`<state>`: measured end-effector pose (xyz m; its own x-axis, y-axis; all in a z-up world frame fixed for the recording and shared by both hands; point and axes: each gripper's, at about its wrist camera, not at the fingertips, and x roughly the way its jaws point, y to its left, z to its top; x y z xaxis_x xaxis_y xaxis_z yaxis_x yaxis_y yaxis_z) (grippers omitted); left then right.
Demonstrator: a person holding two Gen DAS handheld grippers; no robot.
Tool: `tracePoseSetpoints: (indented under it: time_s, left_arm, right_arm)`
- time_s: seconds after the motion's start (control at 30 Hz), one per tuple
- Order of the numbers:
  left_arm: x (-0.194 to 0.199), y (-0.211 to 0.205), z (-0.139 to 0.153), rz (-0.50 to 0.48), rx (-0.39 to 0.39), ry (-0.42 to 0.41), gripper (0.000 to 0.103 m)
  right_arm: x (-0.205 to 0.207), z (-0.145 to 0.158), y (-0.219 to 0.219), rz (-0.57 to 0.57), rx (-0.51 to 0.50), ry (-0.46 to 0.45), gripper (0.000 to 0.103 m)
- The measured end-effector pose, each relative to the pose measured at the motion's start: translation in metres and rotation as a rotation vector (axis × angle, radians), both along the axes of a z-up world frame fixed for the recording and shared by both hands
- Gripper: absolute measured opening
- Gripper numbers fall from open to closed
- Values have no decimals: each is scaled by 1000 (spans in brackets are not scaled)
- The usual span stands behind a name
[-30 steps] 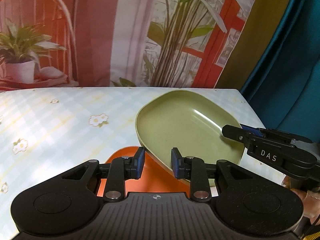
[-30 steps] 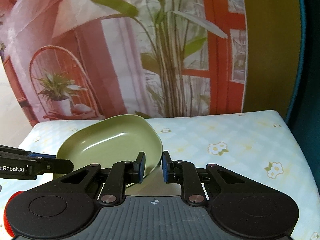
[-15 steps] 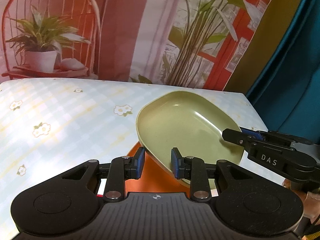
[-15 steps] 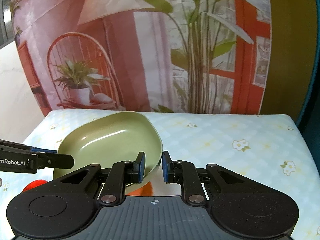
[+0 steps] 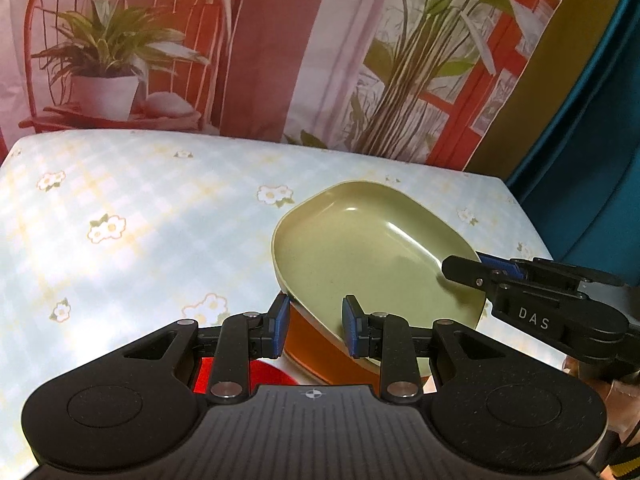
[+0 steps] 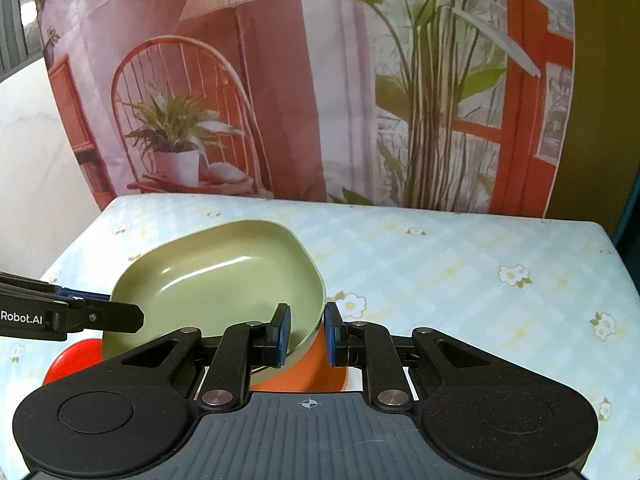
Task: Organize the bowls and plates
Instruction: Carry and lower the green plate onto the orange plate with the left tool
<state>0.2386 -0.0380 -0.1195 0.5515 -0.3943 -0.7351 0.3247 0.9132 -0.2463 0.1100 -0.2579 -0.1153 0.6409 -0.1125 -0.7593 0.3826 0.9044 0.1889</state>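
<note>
Gripping the green dish from opposite sides, both grippers have its rim between their blue pads. The left gripper straddles the near edge in its own view, though its pads stand apart and whether they pinch the rim I cannot tell. The right gripper closes narrowly on the rim at the dish's other side. The dish sits tilted over an orange plate, above the flowered tablecloth. A red piece shows beside the orange plate. A printed backdrop with plants hangs behind the table.
</note>
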Motion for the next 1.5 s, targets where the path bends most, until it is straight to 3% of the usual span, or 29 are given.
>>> tracePoseSetpoints:
  time_s: [0.87,1.5]
  left_arm:
    - [-11,-13,-30,-16,13,80,31]
    - [-12,-22,-32,-19,64,60,31]
  right_arm:
    - [2,-36,-8,24,-7,54,17]
    - [6,-46,-9,32,-15,67,17]
